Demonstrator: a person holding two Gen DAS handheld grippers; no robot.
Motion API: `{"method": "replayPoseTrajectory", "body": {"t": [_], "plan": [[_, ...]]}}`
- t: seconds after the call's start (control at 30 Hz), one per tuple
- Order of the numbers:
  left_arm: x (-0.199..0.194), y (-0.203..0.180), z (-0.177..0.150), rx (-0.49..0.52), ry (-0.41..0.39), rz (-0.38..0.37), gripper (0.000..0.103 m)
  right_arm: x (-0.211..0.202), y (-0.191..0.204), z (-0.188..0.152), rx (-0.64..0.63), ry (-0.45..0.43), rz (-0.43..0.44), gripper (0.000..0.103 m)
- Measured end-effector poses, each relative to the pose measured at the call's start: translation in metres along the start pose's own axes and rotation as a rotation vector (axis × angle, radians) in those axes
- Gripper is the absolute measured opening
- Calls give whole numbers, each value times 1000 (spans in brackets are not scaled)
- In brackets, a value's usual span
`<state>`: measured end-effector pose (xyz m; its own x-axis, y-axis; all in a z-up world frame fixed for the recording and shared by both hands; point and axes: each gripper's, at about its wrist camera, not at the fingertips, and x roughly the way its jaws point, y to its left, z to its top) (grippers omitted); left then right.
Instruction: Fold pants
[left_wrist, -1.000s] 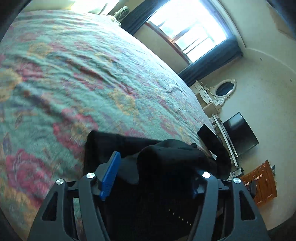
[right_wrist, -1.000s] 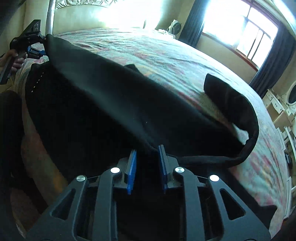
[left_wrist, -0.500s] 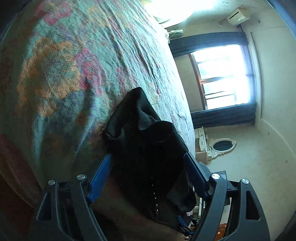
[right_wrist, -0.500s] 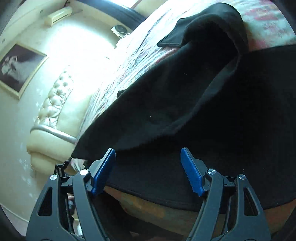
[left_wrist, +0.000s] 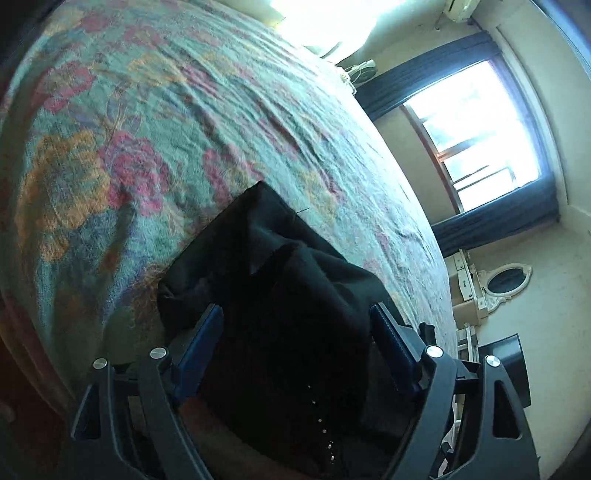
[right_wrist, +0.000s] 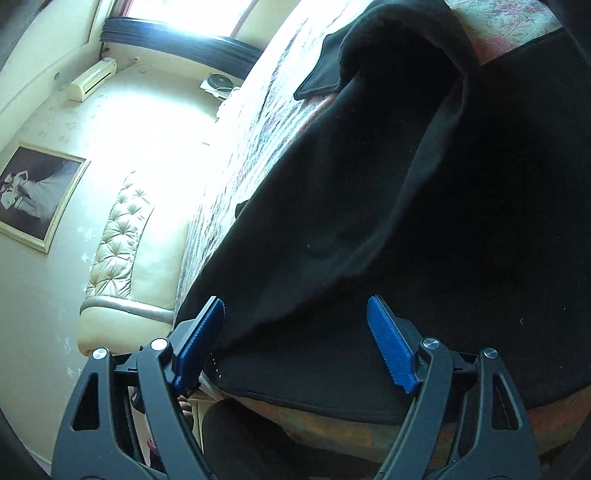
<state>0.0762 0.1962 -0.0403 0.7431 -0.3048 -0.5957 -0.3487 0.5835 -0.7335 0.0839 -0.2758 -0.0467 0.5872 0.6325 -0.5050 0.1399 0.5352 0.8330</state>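
The black pants (left_wrist: 280, 280) lie folded over on the floral bedcover (left_wrist: 184, 110) near the bed's near edge. My left gripper (left_wrist: 297, 310) hovers over their corner. Its jaws are opening, and the cloth lies between the blue pads (left_wrist: 201, 343) without being pressed. In the right wrist view the pants (right_wrist: 369, 184) stretch away across the bedcover (right_wrist: 258, 110), with one layer folded over another. My right gripper (right_wrist: 295, 301) is over the folded edge. Its jaws are opening too, and its pads (right_wrist: 391, 350) stand clear of the cloth.
A window with dark curtains (left_wrist: 480, 129), a dresser with an oval mirror (left_wrist: 506, 280) and a dark screen (left_wrist: 506, 354) stand beyond the bed's far side. A cream tufted headboard (right_wrist: 118, 236), a framed picture (right_wrist: 33, 199) and a wall unit (right_wrist: 92, 79) are at the bed's head.
The right gripper was shut on the pants' folded edge and has let it go. The left pads have spread off the bunched cloth. Both views have rolled, and the cloth now rests on the bed.
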Motion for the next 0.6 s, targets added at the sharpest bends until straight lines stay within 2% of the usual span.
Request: {"method": "replayPoseTrajectory", "body": {"t": [0.13, 0.17, 0.2, 0.23, 0.3, 0.33, 0.37, 0.47, 0.5, 0.6], "plan": [[5, 7, -6, -47, -30, -6, 80, 6, -3, 9, 18, -56, -25, 78], [6, 6, -4, -46, -34, -7, 80, 9, -5, 11, 28, -69, -35, 72], [8, 5, -3, -46, -38, -10, 80, 10, -8, 12, 35, -80, -46, 59], [9, 5, -2, -50, -45, -13, 80, 12, -11, 14, 43, -92, -53, 53], [15, 4, 3, -53, -52, -23, 78, 13, -19, 16, 59, -105, -63, 19], [19, 3, 4, -42, -45, -16, 64, 12, -24, 16, 70, -109, -61, 14], [23, 1, 6, -32, -34, 2, 53, 11, -28, 17, 90, -107, -42, 10], [24, 4, 7, -39, -26, -2, 40, -5, -26, 11, 89, -133, -8, 7], [21, 3, 7, -38, -31, -21, 37, -13, -20, 8, 66, -145, -1, 7], [7, 0, 5, -22, -38, -55, 36, -33, -4, -1, 9, -165, 24, 7]]}}
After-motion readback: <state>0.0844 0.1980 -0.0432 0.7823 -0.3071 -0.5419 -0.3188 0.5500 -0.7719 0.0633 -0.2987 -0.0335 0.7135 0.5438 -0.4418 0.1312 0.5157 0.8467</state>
